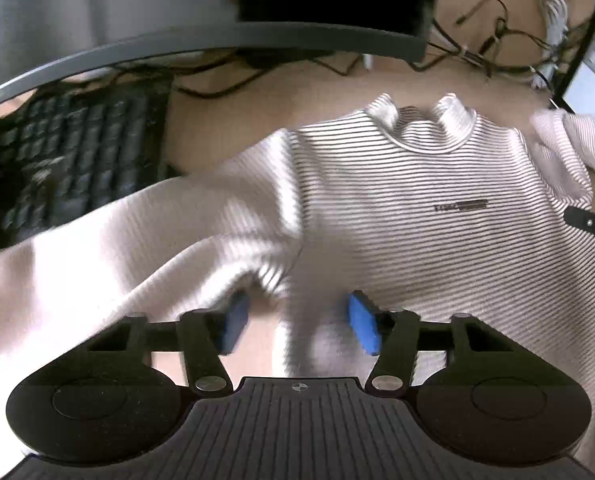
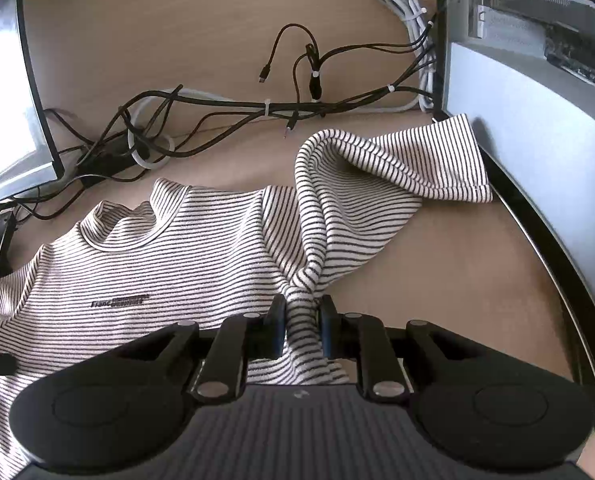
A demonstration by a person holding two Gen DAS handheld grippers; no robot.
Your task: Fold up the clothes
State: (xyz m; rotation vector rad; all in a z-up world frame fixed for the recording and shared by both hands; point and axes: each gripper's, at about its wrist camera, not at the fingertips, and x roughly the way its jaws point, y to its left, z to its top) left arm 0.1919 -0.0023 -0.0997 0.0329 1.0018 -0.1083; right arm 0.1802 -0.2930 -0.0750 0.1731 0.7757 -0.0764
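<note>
In the left wrist view, the left hand-held gripper (image 1: 297,322) at lower centre has its blue pads (image 1: 363,326) spread apart with nothing between them, over the striped shirt (image 1: 417,208), which lies across the middle of the frame on the counter (image 1: 281,100), with a black keyboard (image 1: 77,156) at the left edge. In the right wrist view, the right hand-held gripper (image 2: 301,326) at lower centre is clamped on a bunched fold of the striped shirt near its sleeve (image 2: 397,168), which trails to the upper right below a tangle of cables (image 2: 257,104).
</note>
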